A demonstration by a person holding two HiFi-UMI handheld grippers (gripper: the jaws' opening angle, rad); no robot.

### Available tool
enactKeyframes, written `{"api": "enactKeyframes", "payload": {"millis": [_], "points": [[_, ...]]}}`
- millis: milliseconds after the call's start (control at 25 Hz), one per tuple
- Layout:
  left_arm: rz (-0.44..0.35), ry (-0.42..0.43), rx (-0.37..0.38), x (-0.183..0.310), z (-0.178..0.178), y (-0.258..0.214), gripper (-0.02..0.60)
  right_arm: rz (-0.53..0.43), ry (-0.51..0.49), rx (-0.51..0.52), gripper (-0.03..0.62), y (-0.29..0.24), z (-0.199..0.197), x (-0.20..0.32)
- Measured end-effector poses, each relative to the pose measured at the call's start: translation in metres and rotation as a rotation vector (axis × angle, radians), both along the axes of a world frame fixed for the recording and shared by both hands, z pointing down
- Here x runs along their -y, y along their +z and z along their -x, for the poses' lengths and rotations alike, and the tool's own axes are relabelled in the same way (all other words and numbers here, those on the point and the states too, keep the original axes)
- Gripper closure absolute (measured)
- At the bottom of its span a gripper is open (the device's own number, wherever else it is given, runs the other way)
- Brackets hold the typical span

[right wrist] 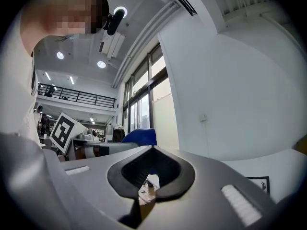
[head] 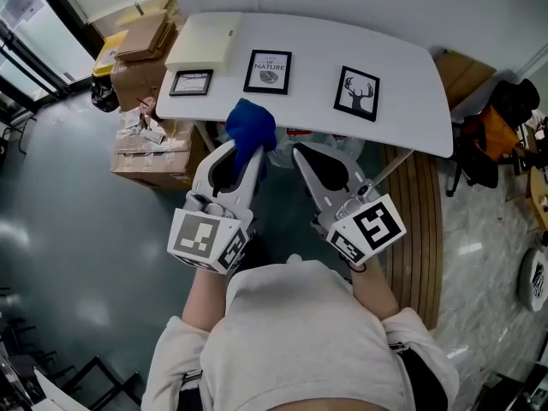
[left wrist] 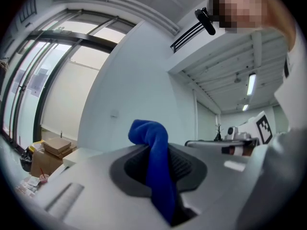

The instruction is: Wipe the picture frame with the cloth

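Observation:
Three black picture frames lie on the white table (head: 402,67): a small one (head: 191,82) at the left, a print with lettering (head: 268,71) in the middle, and a deer print (head: 357,92) at the right. My left gripper (head: 245,146) is shut on a blue cloth (head: 251,127), which bunches above the jaws just off the table's near edge. In the left gripper view the cloth (left wrist: 156,162) hangs pinched between the jaws of that gripper (left wrist: 158,150). My right gripper (head: 301,152) is shut with nothing in it, beside the left one and short of the table. The right gripper view shows its jaws (right wrist: 153,150) closed.
A cream flat box (head: 204,41) lies on the table's far left corner. Cardboard boxes (head: 141,45) and clutter (head: 150,144) stand on the floor at the left. A wooden slatted panel (head: 419,221) is under the table's right end, and a chair with bags (head: 497,131) stands further right.

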State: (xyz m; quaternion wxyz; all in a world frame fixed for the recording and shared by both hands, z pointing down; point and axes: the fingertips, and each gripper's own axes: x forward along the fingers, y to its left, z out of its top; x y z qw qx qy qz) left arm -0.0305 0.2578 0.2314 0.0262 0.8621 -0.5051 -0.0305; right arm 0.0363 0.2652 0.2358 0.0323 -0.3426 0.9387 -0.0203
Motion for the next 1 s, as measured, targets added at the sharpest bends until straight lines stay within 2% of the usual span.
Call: {"api": "enactKeyframes", "payload": {"millis": [640, 1000], "points": [[0.018, 0.124, -0.001, 0.118, 0.075, 0.0, 0.516, 0.017, 0.121, -0.01, 0.592, 0.001, 0.077, 0.108], [0.018, 0.195, 0.002, 0.151, 0.1, 0.004, 0.515, 0.02, 0.188, -0.008, 0.592, 0.003, 0.105, 0.136]]}}
